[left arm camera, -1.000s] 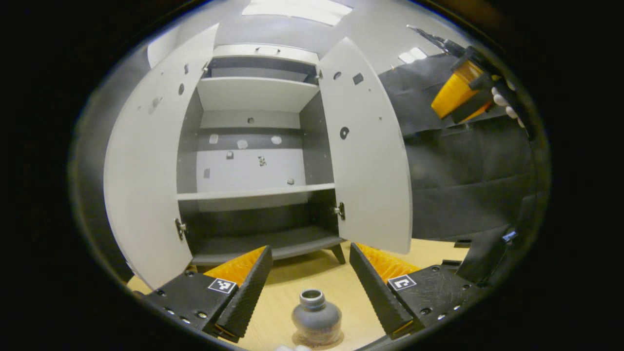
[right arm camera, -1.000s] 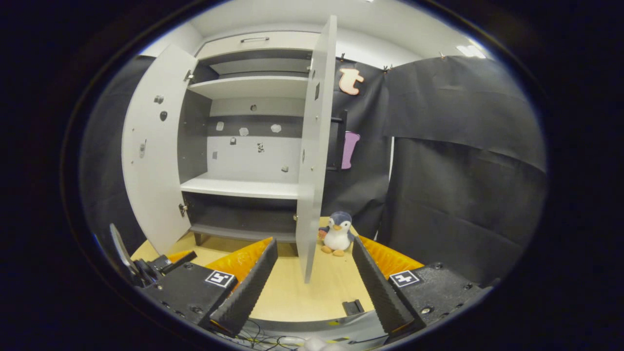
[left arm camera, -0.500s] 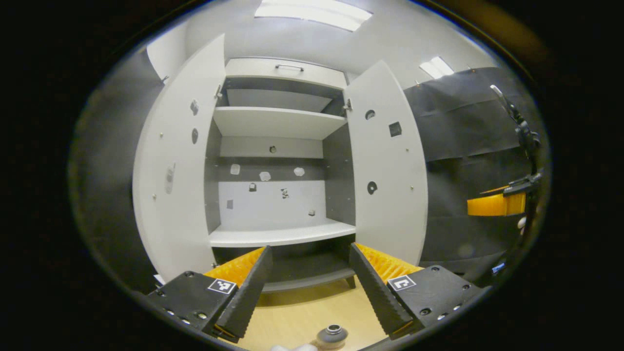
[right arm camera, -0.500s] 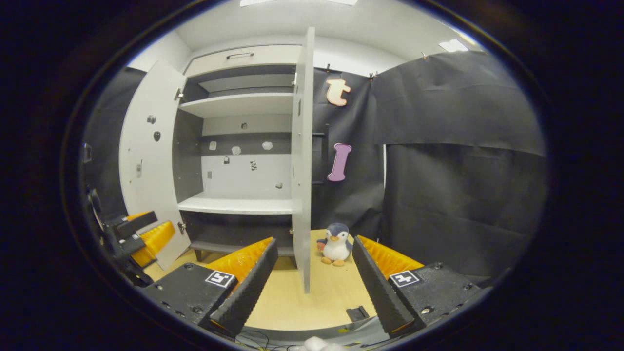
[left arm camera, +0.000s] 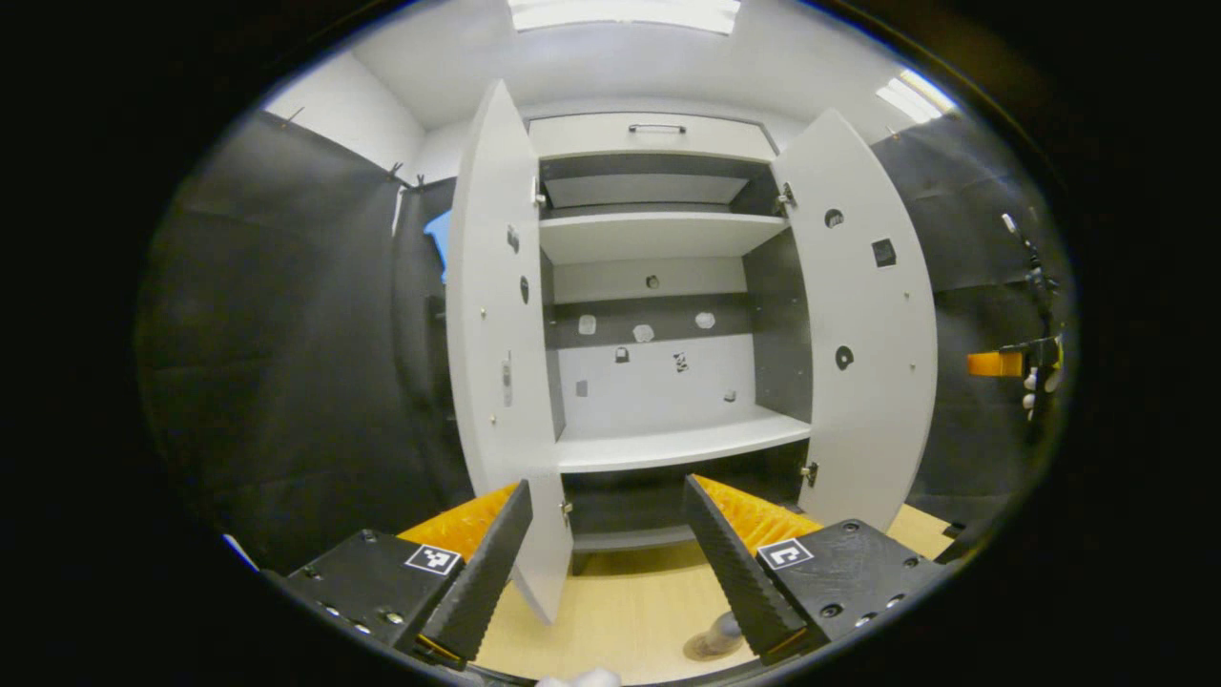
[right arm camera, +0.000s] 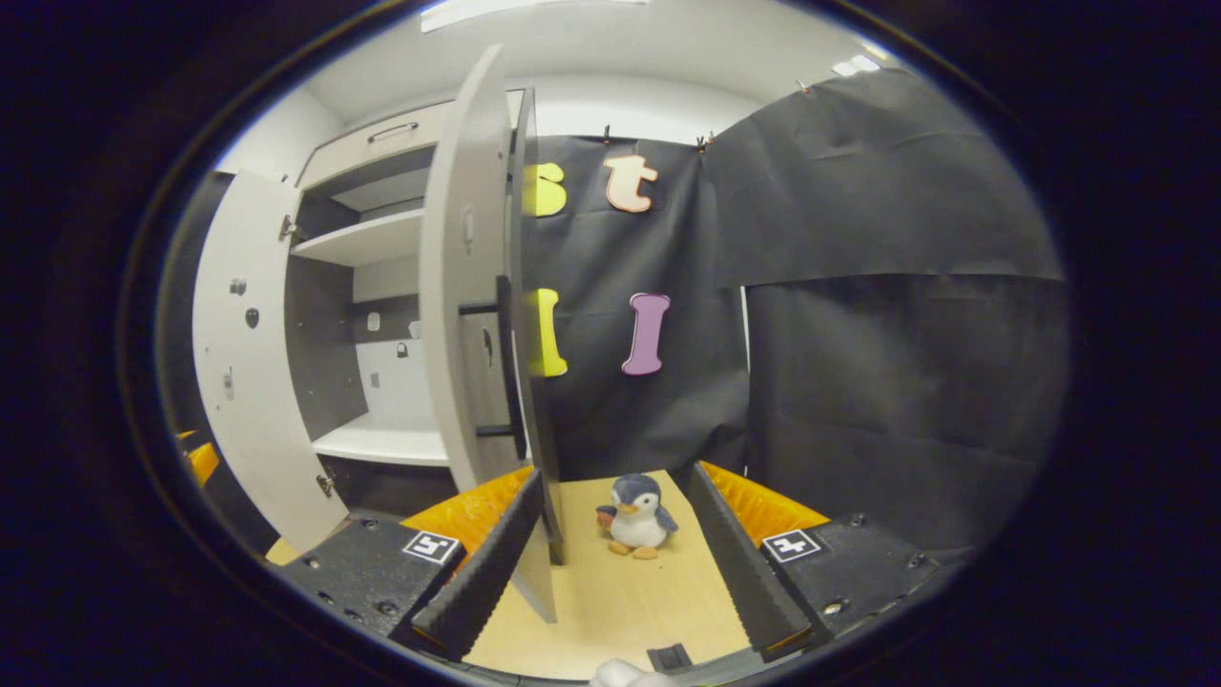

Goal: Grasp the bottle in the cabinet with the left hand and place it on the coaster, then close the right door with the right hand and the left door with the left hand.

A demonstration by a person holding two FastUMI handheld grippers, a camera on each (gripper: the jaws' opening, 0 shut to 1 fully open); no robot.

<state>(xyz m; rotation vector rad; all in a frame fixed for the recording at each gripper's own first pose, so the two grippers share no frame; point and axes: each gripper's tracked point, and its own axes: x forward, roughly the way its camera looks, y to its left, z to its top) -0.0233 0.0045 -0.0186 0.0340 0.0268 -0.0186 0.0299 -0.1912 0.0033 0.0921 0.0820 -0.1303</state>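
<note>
Left tongs (left arm camera: 606, 558): spread wide, holding nothing, aimed at the cabinet's lower front with the edge of the left door between the fingers.
Right tongs (right arm camera: 620, 553): spread wide, holding nothing, at the cabinet's right side, facing the outer face of the right door; seen from the left gripper view they sit far right of the cabinet (left arm camera: 1011, 364), with a hand behind them.
Bottle (left arm camera: 717, 637): one, on the surface in front of the cabinet, just beside the left tongs' right finger, which hides part of it. It looks upright, long axis vertical, though the view there is too cut off to be sure; a coaster under it cannot be made out.
Cabinet (left arm camera: 658, 224): one, standing on the surface (left arm camera: 620, 611), shelves bare, small marks on the back wall.
Doors: two, both open. Left door (left arm camera: 496, 334) swings out toward the camera, edge-on. Right door (left arm camera: 863, 324) stands open showing its inner face; in the right gripper view it shows its outer face with a dark handle bar (right arm camera: 458, 286).
Toy penguin (right arm camera: 635, 515): one, upright on the surface to the right of the cabinet, between the right tongs' fingers in view, facing the camera.
</note>
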